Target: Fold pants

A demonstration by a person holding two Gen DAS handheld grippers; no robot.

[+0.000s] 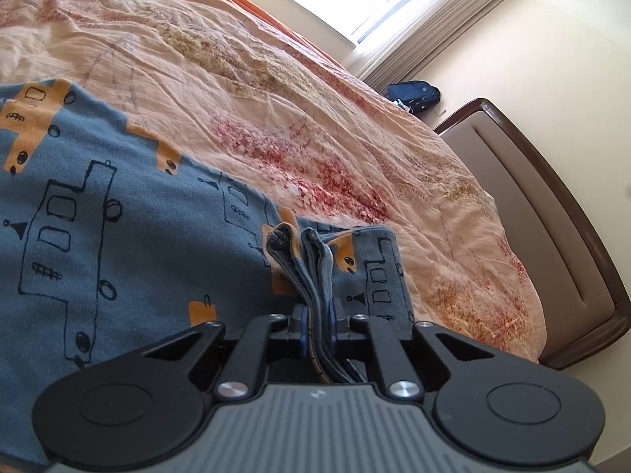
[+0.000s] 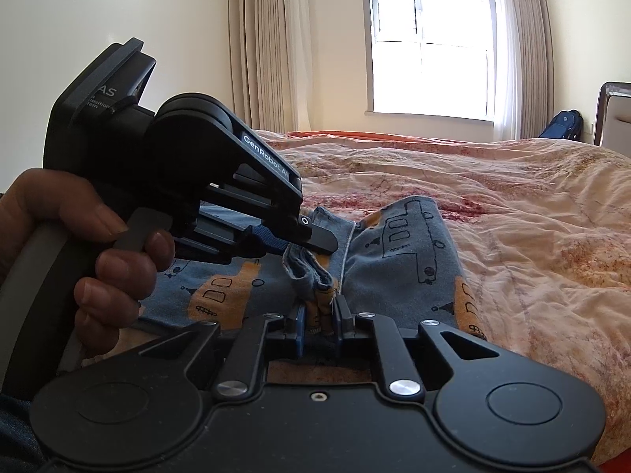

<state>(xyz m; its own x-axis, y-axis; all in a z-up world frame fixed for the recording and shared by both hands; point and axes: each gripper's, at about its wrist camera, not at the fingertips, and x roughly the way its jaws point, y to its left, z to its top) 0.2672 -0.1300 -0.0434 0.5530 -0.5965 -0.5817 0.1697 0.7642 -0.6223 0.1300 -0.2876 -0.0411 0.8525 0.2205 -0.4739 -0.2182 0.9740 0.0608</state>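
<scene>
Blue pants (image 1: 98, 216) printed with black-outlined and orange vehicles lie on the bed. In the left wrist view my left gripper (image 1: 318, 321) is shut on a bunched stack of the pants' edges, which stick up between its fingers. In the right wrist view my right gripper (image 2: 320, 323) is shut on another bunched edge of the pants (image 2: 398, 276). The left gripper (image 2: 311, 242) shows there too, held by a hand (image 2: 94, 252), its fingertips clamped on the cloth just beyond the right gripper. The two grips sit close together.
A wrinkled peach floral duvet (image 1: 315, 118) covers the bed. A brown padded headboard (image 1: 552, 236) stands at the right. A dark blue backpack (image 1: 414, 96) rests on the floor near the curtained window (image 2: 430, 43).
</scene>
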